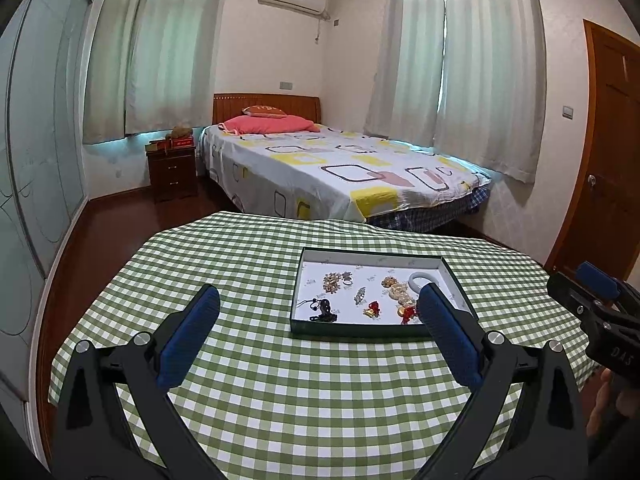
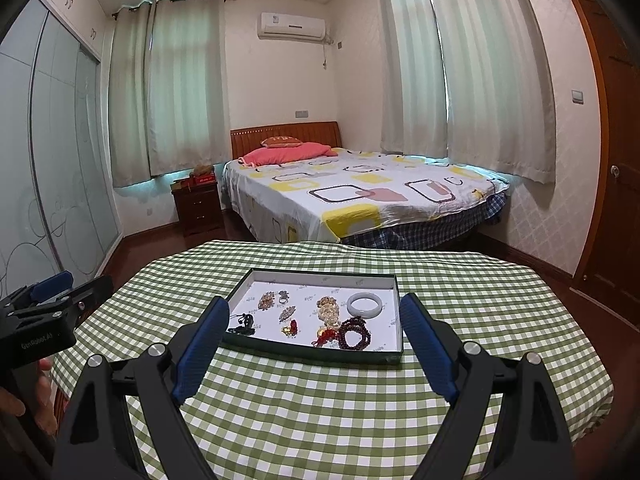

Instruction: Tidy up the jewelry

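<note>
A shallow dark-green tray with a white floor sits on the checked table. It holds several jewelry pieces: a white jade bangle, a dark red bead bracelet, pearl-like clusters, a black cord pendant, small brooches and red-gold charms. My left gripper is open and empty, held above the table in front of the tray. My right gripper is open and empty, also short of the tray's near edge.
The table has a green-white checked cloth. A bed, a dark nightstand, a glass wardrobe and a wooden door stand beyond it. The other gripper shows at each view's edge.
</note>
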Demonstrator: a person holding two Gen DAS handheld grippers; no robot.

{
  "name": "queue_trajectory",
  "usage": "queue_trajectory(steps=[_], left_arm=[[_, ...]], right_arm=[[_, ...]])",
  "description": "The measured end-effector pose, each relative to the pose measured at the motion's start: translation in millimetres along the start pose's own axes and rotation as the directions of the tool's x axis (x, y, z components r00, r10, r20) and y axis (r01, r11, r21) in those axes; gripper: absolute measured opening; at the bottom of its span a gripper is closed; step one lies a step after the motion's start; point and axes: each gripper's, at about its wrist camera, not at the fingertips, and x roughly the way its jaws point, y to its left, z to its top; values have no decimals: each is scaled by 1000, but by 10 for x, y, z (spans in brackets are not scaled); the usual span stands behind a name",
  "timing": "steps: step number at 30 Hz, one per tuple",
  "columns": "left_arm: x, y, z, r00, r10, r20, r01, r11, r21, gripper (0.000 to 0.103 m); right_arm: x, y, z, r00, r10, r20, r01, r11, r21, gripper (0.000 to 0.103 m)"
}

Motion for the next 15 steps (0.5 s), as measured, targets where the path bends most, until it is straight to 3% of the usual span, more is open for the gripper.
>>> queue_trajectory(steps=[15], left_arm=[[-8, -22, -5, 1000, -7, 2, 7, 1000, 0, 97]], right_arm=[[-5, 3, 2, 1000, -7, 8, 7, 1000, 0, 84]])
